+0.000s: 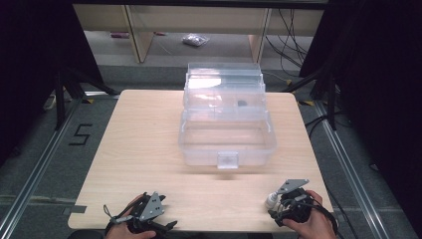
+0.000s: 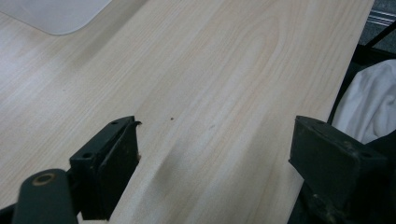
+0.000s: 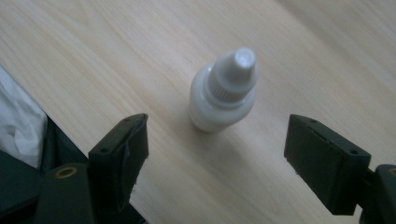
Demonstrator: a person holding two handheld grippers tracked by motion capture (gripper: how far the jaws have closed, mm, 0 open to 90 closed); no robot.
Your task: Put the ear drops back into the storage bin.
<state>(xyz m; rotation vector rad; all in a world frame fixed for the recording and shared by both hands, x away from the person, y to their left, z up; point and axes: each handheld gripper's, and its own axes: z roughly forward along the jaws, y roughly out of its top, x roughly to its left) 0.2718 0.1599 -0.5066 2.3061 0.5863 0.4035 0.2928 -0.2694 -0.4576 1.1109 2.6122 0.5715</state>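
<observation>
A small white dropper bottle (image 3: 223, 93) with a ribbed cap stands upright on the wooden table (image 1: 149, 149), near its front right edge (image 1: 271, 200). My right gripper (image 3: 217, 144) is open, and the bottle stands just beyond the gap between its jaws, untouched. The same right gripper (image 1: 281, 209) is held in a hand at the front right. My left gripper (image 2: 215, 149) is open over bare wood, and it is held at the front left edge (image 1: 149, 219). A clear plastic box (image 1: 226, 134) with its lid raised stands mid-table.
A corner of the clear box (image 2: 56, 16) is at the top left of the left gripper view. White cloth (image 2: 369, 107) lies past the table edge. Beyond the table are wooden furniture legs (image 1: 139, 35), cables and a small bag on the floor (image 1: 195, 40).
</observation>
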